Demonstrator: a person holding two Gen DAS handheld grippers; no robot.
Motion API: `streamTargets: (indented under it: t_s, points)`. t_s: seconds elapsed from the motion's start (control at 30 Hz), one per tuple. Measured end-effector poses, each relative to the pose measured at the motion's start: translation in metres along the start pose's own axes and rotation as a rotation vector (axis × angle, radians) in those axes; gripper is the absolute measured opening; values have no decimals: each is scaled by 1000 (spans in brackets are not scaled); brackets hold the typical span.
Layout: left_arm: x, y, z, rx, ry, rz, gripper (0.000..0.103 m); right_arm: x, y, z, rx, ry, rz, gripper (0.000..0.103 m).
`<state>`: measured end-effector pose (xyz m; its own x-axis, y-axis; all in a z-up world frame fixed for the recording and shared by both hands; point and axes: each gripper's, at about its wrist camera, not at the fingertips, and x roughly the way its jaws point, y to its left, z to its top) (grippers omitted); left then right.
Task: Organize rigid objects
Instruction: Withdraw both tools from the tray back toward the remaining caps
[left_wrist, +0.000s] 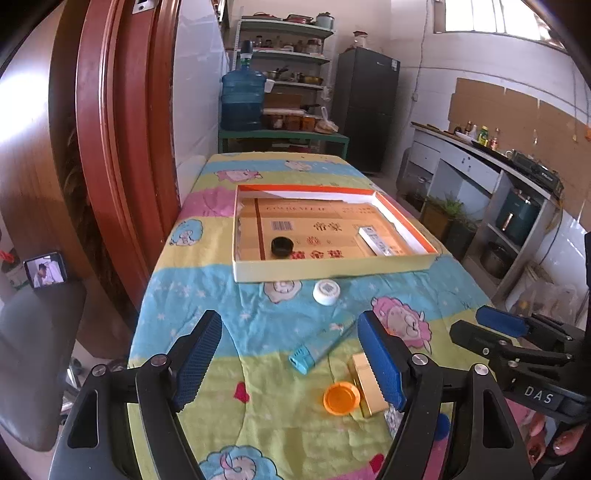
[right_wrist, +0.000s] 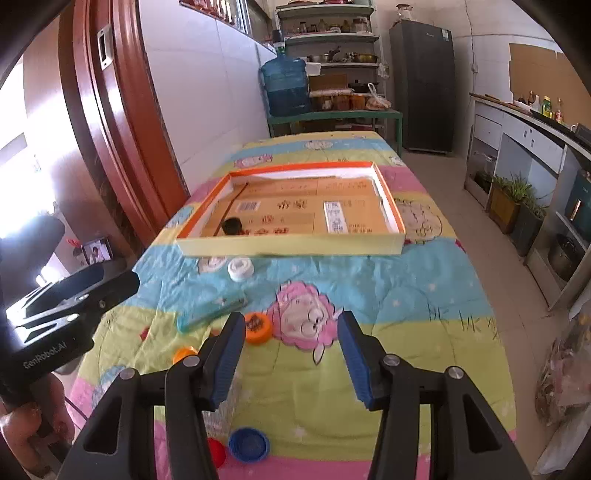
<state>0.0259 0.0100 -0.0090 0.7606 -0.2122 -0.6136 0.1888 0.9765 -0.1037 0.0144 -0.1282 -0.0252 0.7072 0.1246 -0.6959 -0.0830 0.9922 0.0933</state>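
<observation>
Both tongs hover spread wide over the table, gripping nothing: the left tongs (left_wrist: 290, 360) show ribbed blue pads on black arms, and the right tongs (right_wrist: 291, 360) are built the same. Nearest the right tongs lie a round blue cap (right_wrist: 248, 444) and a red cap (right_wrist: 216, 452), partly hidden behind the arm. Under the left tongs sit a smooth orange cap (left_wrist: 341, 398), a shiny gold rectangular box (left_wrist: 364, 384) touching the right pad, and a flat teal plastic case (left_wrist: 319, 349) lying slanted. A second orange lid (right_wrist: 257, 327) with a printed top rests just beside the right tongs' left pad. Further out a ridged white cap (left_wrist: 326, 291) lies close to the shallow cardboard tray (left_wrist: 332, 267), which has orange inner walls. Inside it rest a black round lid (left_wrist: 282, 246) and a white oblong box (left_wrist: 376, 240), well apart. A soft quilted cartoon cloth (left_wrist: 207, 321) covers the table
</observation>
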Motion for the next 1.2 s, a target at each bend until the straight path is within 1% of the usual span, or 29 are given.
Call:
streamTargets:
  t_s: [0.13,0.33,0.6,0.83,0.93,1.1,1.2]
  points:
    - [1,-2,-13,16,19,3,78,4,2,-14,-3,27,6,52]
    - [2,0,-30,6,31,-8,78,12,4,-36,-9,79,15,52]
    - [3,-1,-44,9,46,-19,78,4,5,-53,-18,82,28,52]
    - [5,-4,-58,15,71,-40,78,-5,13,-70,-75,94,66,52]
    - [8,-5,-61,14,81,-46,78,-2,17,-76,-92,114,82,52]
    - [10,-6,-65,20,87,-47,78,8,19,-79,-88,140,76,52]
    - [13,-6,-67,23,95,-48,78,10,20,-80,-90,137,73,52]
